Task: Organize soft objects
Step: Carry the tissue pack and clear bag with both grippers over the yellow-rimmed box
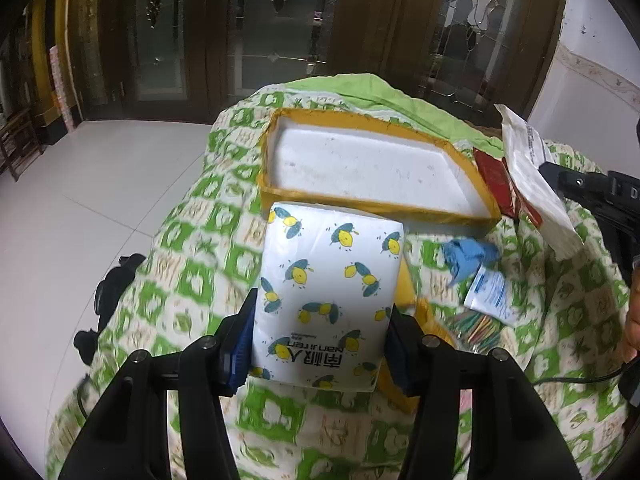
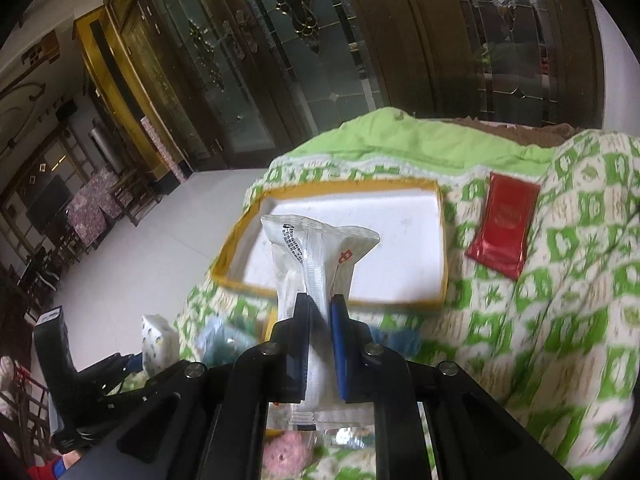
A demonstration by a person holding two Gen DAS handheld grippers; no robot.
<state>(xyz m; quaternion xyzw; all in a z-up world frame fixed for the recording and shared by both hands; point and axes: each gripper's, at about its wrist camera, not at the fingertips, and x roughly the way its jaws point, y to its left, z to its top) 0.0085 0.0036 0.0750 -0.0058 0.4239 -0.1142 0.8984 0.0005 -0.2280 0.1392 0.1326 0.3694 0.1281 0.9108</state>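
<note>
Black hand-held gripper (image 1: 320, 344) tilts downward, clamping tissue pack (image 1: 328, 296).

L hand-held gripper (image 1: 320, 344): half-open, clamped, angled down | R hand-held gripper (image 2: 320, 320): pinched tight, angled down

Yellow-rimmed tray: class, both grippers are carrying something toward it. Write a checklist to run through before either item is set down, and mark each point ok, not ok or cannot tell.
1. Left gripper grips the tissue pack with pads on both sides: ok.
2. Right gripper is shut on the white wrapper packet: ok.
3. Yellow-rimmed tray has a bare white floor to receive items: ok.
4. Tray sits level on the green patterned quilt: cannot tell, the quilt is lumpy.
5. Red packet lies outside the tray, clear of the drop spot: ok.
6. Blue cloth and small sachet lie outside the tray: ok.
</note>
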